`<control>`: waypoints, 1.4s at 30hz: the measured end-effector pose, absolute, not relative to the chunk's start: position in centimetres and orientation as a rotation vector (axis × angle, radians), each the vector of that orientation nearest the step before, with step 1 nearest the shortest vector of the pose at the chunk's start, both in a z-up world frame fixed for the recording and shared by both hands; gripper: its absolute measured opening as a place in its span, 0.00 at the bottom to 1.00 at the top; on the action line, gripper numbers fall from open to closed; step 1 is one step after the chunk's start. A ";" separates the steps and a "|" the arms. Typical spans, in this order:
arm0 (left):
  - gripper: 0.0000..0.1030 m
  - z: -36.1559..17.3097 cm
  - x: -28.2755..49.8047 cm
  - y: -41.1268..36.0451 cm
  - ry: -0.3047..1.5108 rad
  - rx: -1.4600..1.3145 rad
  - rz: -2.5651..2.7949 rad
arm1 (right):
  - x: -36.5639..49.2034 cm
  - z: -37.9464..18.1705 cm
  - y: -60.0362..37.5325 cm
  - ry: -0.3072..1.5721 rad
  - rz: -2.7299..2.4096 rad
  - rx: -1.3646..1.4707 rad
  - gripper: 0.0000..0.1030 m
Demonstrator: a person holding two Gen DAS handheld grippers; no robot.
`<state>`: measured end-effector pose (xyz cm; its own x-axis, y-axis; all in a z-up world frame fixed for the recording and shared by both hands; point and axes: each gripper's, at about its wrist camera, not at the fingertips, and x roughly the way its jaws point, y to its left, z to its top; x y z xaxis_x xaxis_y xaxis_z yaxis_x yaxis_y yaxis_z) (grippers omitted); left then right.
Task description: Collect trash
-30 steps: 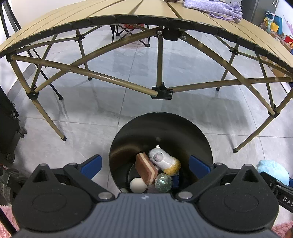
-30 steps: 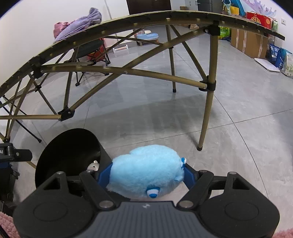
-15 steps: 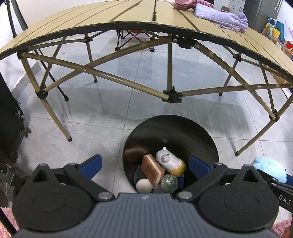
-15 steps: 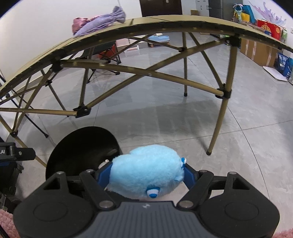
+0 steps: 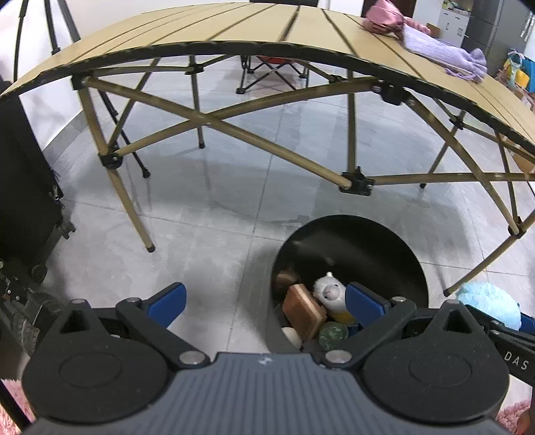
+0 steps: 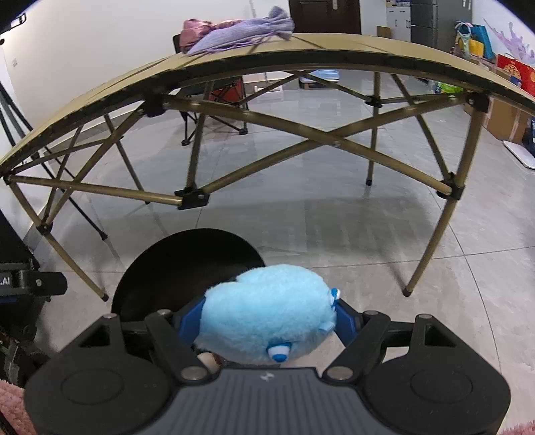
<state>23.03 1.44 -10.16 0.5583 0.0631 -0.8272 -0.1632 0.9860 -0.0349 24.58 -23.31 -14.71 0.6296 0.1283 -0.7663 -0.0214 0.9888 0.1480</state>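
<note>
Only the left view shows the bin's (image 5: 351,241) contents; left tongs (image 5: 264,297) gape empty, right tongs (image 6: 267,318) clench the blue plush (image 6: 264,308), now nearer the bin.

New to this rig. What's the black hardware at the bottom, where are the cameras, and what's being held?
No robot arm here: a person carries handheld tongs, one per hand, each with a fisheye camera looking along its blue fingers. The left-camera view shows the left tongs open and empty above a black bin holding a white plush, a brown block and other small items. The right-camera view shows the right tongs closed on a blue plush toy beside that bin. A folding table stands behind.
</note>
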 end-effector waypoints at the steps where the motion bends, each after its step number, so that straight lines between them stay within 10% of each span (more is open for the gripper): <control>1: 1.00 -10.1 22.9 1.8 0.969 -0.115 0.139 | 24.7 -14.7 -23.0 0.887 0.091 0.126 0.74; 42: 1.00 -12.4 21.0 11.5 1.020 -0.221 0.285 | 30.1 -18.1 -13.6 1.017 0.172 0.064 0.76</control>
<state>21.01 11.55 -12.36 0.4915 0.1305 -0.8611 -0.3349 0.9410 -0.0486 30.14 -13.63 -18.14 0.5135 0.1728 -0.8405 -0.1134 0.9846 0.1332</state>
